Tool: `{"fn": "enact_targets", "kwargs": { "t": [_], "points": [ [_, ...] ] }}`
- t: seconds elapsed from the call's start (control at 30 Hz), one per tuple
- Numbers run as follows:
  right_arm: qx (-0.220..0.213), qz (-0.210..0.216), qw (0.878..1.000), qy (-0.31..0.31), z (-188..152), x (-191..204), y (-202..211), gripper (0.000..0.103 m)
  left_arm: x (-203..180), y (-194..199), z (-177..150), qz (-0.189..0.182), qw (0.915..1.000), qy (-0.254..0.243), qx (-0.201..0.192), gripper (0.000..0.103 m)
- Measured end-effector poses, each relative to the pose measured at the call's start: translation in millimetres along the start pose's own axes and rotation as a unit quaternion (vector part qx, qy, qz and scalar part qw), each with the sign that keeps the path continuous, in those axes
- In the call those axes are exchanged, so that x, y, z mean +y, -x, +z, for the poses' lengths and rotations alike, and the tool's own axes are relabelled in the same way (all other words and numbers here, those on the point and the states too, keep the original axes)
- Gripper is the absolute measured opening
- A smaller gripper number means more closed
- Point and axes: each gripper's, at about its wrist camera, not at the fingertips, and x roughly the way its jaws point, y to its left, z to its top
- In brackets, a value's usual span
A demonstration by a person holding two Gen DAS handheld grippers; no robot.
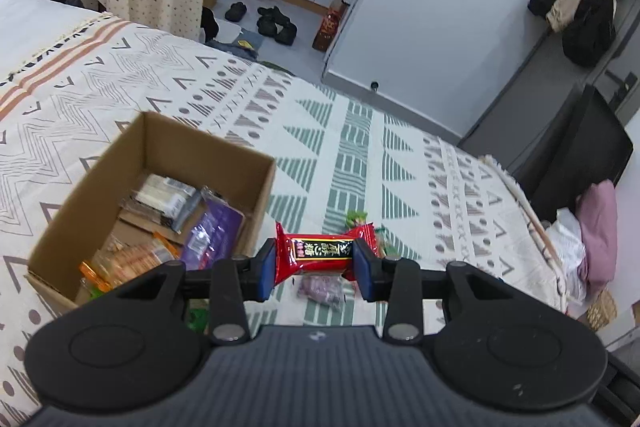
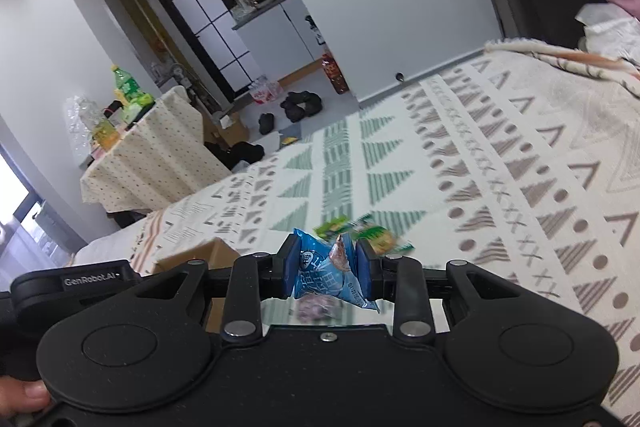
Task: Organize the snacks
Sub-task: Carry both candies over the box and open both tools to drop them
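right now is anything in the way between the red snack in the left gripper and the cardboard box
Nothing visible. The red snack, clamped in the left gripper, hangs just right of the cardboard box, whose top is open above the packets inside.

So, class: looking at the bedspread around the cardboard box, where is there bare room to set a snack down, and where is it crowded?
Free: the patterned bedspread beyond the cardboard box and toward the fringed edge. Crowded: inside the box, and the patch by the green packets and purple packet under the left gripper.
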Motion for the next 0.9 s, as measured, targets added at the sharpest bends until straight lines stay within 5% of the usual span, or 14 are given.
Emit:
{"fn": "enact_targets", "kwargs": {
  "t": [0.9],
  "points": [
    [0.023,0.075,0.995,0.065,-5.4,125.0,-59.1,0.029,111.8,18.9,51.0,0.029,0.9905,0.128,-0.043,0.039]
  ]
}}
